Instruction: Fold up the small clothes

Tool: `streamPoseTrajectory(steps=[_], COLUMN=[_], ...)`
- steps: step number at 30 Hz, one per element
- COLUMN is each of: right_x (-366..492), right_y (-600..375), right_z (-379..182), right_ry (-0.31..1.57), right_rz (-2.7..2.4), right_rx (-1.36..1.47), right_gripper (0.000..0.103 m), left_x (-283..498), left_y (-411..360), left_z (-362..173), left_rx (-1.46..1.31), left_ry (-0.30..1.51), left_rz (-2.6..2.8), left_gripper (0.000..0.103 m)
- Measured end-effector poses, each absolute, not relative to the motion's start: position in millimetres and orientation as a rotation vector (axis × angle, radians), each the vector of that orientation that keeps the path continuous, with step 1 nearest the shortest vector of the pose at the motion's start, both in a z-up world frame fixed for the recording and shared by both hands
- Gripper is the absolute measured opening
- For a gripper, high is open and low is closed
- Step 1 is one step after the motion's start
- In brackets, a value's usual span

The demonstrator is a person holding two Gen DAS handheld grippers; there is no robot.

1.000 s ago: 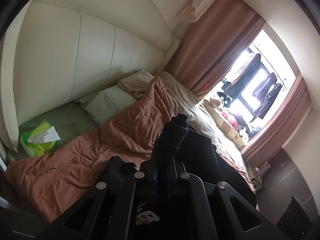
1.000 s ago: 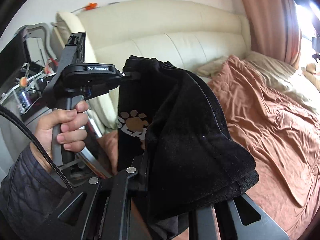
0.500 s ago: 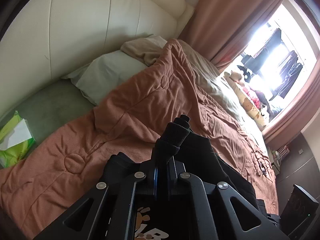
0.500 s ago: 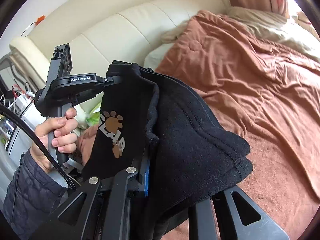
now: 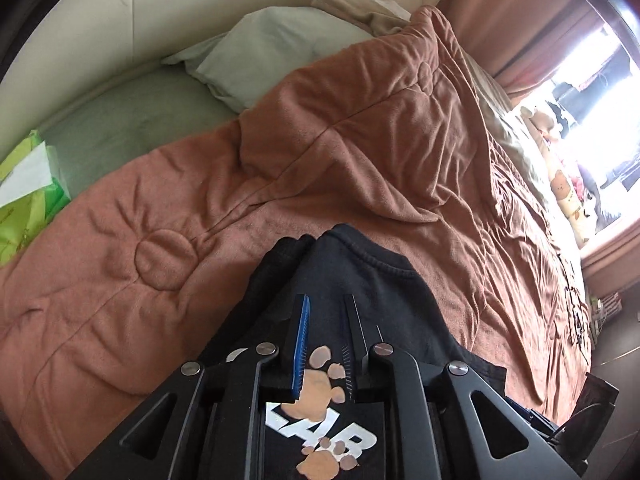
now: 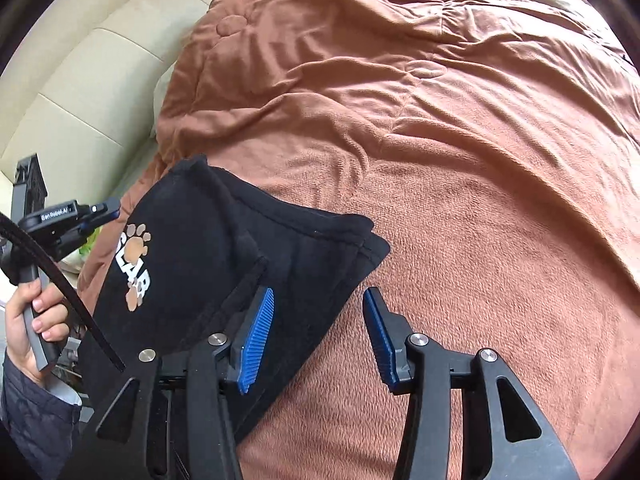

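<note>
A small black garment (image 5: 360, 280) with a tan paw print and white letters lies folded on the brown quilt (image 5: 320, 152). My left gripper (image 5: 328, 312) is open just above it, its blue-padded jaws apart with the print showing between them. In the right wrist view the garment (image 6: 224, 248) lies at lower left. My right gripper (image 6: 318, 320) is open and empty, wide apart, its left pad over the garment's near edge. The left gripper (image 6: 108, 206) shows there at the garment's far left edge, held by a hand.
A cream padded headboard (image 5: 160, 8) runs behind the bed, with a pale pillow (image 5: 272, 48) against it. A green tissue pack (image 5: 28, 184) lies at the left. Soft toys (image 5: 564, 188) sit by the bright window at the right. The quilt (image 6: 460, 160) spreads wide to the right.
Both grippers lowered the garment from the air onto the quilt. Both then let go: the left jaws opened a little, the right jaws opened wide.
</note>
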State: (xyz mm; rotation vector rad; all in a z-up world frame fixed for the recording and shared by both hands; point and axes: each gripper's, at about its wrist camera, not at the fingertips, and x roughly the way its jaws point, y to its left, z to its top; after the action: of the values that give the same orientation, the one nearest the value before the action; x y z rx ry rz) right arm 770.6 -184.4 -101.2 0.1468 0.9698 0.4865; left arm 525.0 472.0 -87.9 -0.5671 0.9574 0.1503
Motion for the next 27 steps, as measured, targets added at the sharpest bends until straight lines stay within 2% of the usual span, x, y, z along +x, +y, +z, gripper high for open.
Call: streamPoseTrajectory(steps=[12,27], right_x=[724,681], right_y=[-140,-63], right_z=[-77,-123], right_ry=[0.876,0.925], right_rz=[0.638,0.795], right_rx=[0.133,-0.176], right_gripper=[0.044,0.044], left_x=[453,371], left_y=[464,450], left_z=[-74,-108], left_rx=[-0.548,-0.567], left_ry=[0.953,1.024], left_rz=[0.166,0.209], left_gripper=[0.017,0.017])
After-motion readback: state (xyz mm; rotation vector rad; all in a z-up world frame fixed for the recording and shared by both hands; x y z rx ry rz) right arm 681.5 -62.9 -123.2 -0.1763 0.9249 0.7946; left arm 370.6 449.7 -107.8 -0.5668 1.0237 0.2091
